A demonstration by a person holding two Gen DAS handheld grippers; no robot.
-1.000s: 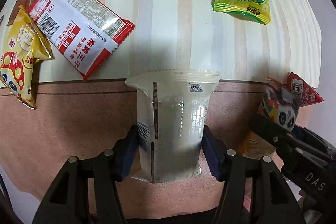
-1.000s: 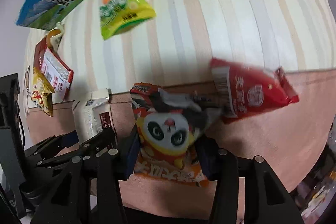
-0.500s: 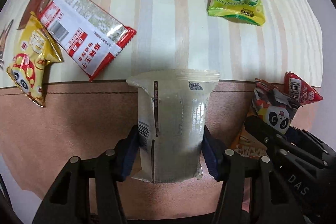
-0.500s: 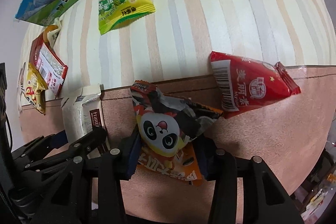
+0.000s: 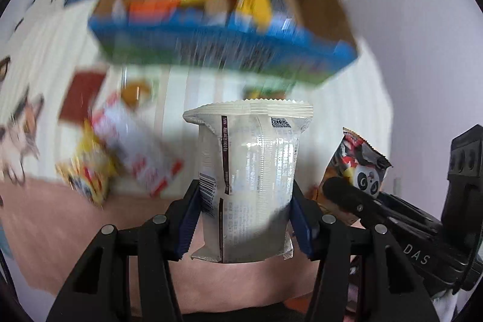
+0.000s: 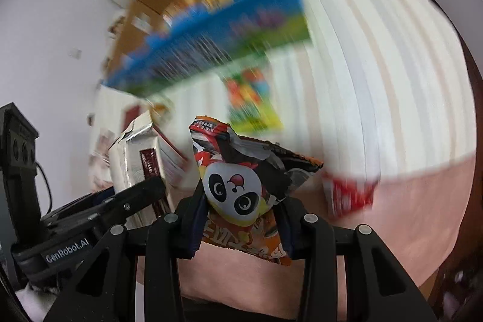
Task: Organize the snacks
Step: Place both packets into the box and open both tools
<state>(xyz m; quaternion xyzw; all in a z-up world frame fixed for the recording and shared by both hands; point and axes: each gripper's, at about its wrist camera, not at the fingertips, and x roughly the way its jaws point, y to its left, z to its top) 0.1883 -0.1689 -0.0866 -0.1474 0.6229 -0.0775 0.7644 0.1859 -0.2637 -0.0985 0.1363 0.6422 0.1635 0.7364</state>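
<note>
From the left wrist view, your left tool (image 5: 246,219) is narrowed onto the pale silver snack pack (image 5: 247,180), its blue pads pressing both sides, the pack upright and clear of the striped bed surface (image 5: 347,110). Just to its right, your right tool (image 5: 341,189) carries the panda snack bag (image 5: 359,165). Beyond them sits the blurred cardboard box (image 5: 223,5) with packets inside.

From the right wrist view, your right tool (image 6: 241,219) has just been closing and now pinches the panda snack bag (image 6: 241,186) tightly. The silver pack (image 6: 139,162) hangs at the left in your left tool (image 6: 142,192). A red packet (image 6: 350,195) lies blurred on the pink cloth (image 6: 392,219).
</note>
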